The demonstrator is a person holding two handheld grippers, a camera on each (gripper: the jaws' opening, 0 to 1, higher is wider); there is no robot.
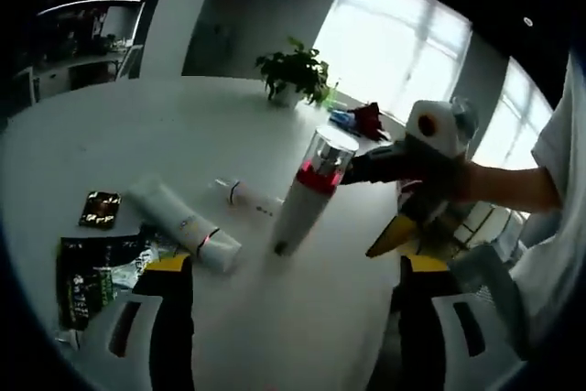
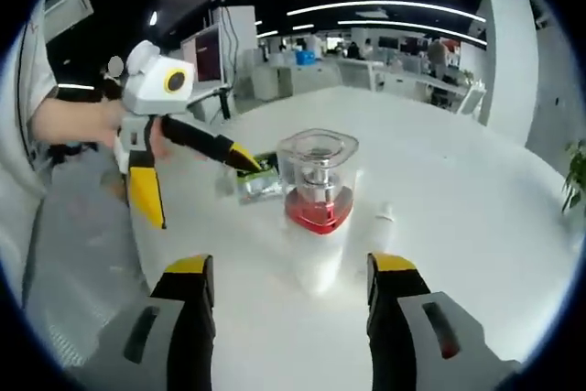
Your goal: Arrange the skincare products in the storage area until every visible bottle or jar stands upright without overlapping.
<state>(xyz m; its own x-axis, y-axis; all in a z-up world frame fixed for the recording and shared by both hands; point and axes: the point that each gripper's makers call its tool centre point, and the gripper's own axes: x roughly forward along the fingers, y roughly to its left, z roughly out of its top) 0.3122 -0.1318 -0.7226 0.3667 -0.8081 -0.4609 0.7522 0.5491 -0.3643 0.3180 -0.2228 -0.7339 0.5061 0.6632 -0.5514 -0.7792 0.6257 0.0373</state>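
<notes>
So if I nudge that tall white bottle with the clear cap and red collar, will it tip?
Probably. The tall white bottle is slender, stands on a narrow base and carries a bulky clear cap, so it looks top-heavy. The smooth white table may let it slide first.

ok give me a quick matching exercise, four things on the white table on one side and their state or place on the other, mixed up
Things:
1. pump bottle
2. white tube
3. potted plant
4. dark sachet

States or places:
A. lying on its side on the table, cap toward the near edge
B. standing upright, clear cap over a red collar
C. flat on the table beyond the green packet
D. at the far side by the window

Pairs: 1-B, 2-A, 3-D, 4-C
</notes>
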